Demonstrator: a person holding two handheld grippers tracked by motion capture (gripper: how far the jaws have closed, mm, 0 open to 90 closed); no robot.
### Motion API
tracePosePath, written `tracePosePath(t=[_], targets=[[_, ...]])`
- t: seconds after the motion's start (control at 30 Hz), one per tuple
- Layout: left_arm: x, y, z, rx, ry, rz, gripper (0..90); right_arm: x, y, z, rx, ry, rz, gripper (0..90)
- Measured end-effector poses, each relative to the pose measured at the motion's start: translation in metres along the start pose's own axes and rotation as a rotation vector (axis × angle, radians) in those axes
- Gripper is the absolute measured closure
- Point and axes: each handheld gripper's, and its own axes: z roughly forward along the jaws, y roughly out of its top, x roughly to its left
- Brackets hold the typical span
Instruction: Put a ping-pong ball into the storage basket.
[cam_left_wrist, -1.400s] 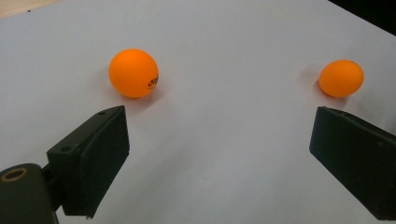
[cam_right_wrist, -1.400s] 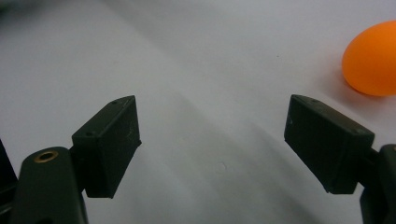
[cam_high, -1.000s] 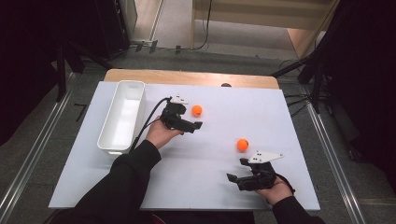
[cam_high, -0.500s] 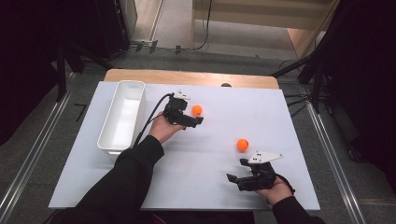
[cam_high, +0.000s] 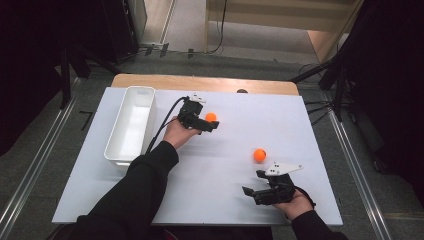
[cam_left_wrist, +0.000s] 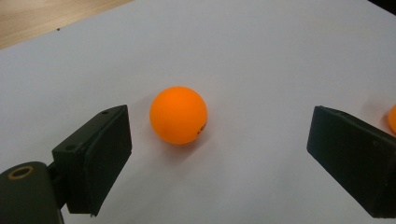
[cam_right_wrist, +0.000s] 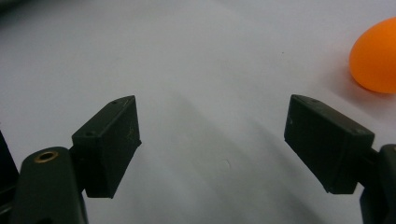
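Edges cut off two things for us: in the left gripper view a second orange ball (cam_left_wrist: 392, 119) shows as a sliver at the right border, and in the right gripper view that ball (cam_right_wrist: 376, 56) is clipped at the upper right corner. Small print on the near ball (cam_left_wrist: 178, 114) is too tiny for us to read. At the upper left of the high view we see a white tray (cam_high: 118, 150) with nothing in it. Left of centre there, the left hand-held gripper (cam_high: 214, 124) reaches the ball (cam_high: 211, 117); its jaws stand wide, the ball between them on the white surface (cam_high: 210, 185), nearer the left jaw, untouched. The right hand-held gripper (cam_high: 252, 183), lower right, also gapes wide and holds nothing.
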Motion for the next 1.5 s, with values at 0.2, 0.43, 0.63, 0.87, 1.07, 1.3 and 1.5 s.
tracePosePath(t=[0.2, 0.43, 0.63, 0.87, 1.07, 1.3, 1.5], targets=[[-0.001, 0.007, 0.006, 0.004, 0.01, 0.009, 6.9, 0.0, 0.0, 0.0, 0.0, -0.001, 0.0, 16.8], [-0.002, 0.015, 0.013, -0.003, 0.031, 0.003, 6.9, 0.0, 0.0, 0.0, 0.005, 0.002, -0.004, 16.8], [0.001, 0.022, 0.019, 0.001, 0.056, -0.005, 6.9, 0.001, 0.0, 0.0, 0.005, 0.006, 0.001, 16.8], [0.005, 0.023, 0.025, -0.01, 0.074, -0.031, 6.9, 0.001, 0.0, 0.0, 0.002, -0.003, -0.002, 16.8], [0.006, 0.021, 0.031, -0.016, 0.084, -0.045, 6.9, 0.001, 0.0, 0.0, 0.005, 0.001, -0.003, 16.8], [0.009, 0.018, 0.035, -0.005, 0.089, -0.046, 6.9, 0.0, 0.0, 0.001, 0.006, 0.005, -0.009, 16.8], [0.011, 0.016, 0.038, -0.003, 0.094, -0.05, 6.9, 0.001, 0.0, 0.001, 0.008, 0.007, -0.003, 16.8]])
